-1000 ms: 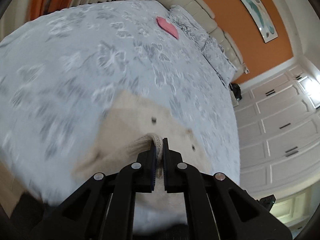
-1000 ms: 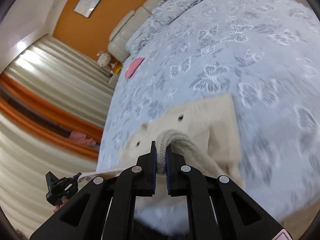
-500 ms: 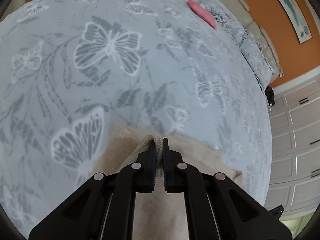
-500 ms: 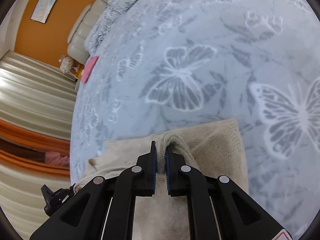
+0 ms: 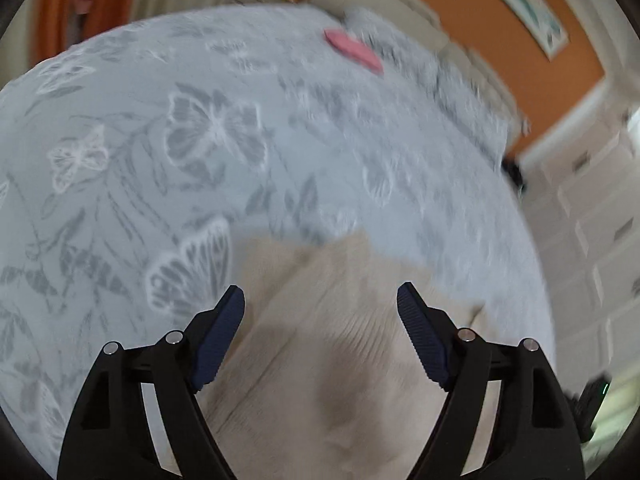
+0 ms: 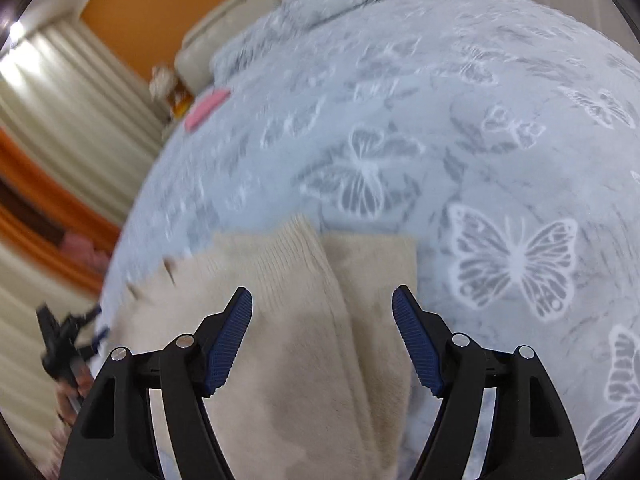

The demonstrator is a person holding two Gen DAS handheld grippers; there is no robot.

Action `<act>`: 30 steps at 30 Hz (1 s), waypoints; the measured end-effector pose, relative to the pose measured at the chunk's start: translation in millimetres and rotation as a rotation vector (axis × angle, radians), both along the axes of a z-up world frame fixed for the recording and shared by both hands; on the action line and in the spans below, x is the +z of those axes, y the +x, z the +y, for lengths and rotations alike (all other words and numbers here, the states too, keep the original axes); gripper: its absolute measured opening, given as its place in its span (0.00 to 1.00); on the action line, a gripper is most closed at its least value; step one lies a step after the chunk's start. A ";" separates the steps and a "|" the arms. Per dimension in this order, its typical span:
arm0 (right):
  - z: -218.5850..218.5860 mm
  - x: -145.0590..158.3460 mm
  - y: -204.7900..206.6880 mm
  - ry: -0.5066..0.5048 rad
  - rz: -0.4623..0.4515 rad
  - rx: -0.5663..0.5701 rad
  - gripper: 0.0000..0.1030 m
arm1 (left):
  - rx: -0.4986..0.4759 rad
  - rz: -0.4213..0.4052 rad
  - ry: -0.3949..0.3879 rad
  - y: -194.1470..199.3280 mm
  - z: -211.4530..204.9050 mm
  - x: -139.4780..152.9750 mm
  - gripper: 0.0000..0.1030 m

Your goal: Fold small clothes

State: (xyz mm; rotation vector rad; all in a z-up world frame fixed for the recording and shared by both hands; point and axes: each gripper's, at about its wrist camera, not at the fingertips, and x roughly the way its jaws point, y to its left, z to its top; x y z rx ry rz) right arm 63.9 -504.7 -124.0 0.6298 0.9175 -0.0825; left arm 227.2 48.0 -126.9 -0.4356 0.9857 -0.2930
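progress: first fold judged laid; knit [image 6: 304, 360] lay doubled on bed [image 6: 500, 128], ribbed edge brought over onto cloth below, far edges roughly matched
remaining: judged at least one more fold, plus flattening; full outline cut off by frame, so count unsure
knit location: near bed edge, directly under both tools, flat on butterfly cover
left hand-held gripper [image 5: 320, 300]: jaws opening, spread wide; knit below and between pads, no pad pressing it; nothing held
right hand-held gripper [image 6: 322, 300]: jaws opening, spread wide; ribbed flap lay in the gap, untouched by pads; nothing held
other: pink item [image 5: 354, 52] far off near pillows, untouched
caveat: both views motion-blurred
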 end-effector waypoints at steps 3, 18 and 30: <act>15.3 -18.0 18.3 0.008 0.030 0.057 0.62 | -0.061 0.078 0.052 11.9 -15.3 -21.0 0.62; -3.2 -36.7 13.8 0.063 0.080 -0.033 0.20 | -0.016 0.127 0.014 32.4 -12.2 -21.1 0.20; 17.9 -12.6 77.5 -0.031 0.060 0.063 0.06 | -0.127 0.114 0.136 73.3 -44.1 -16.5 0.09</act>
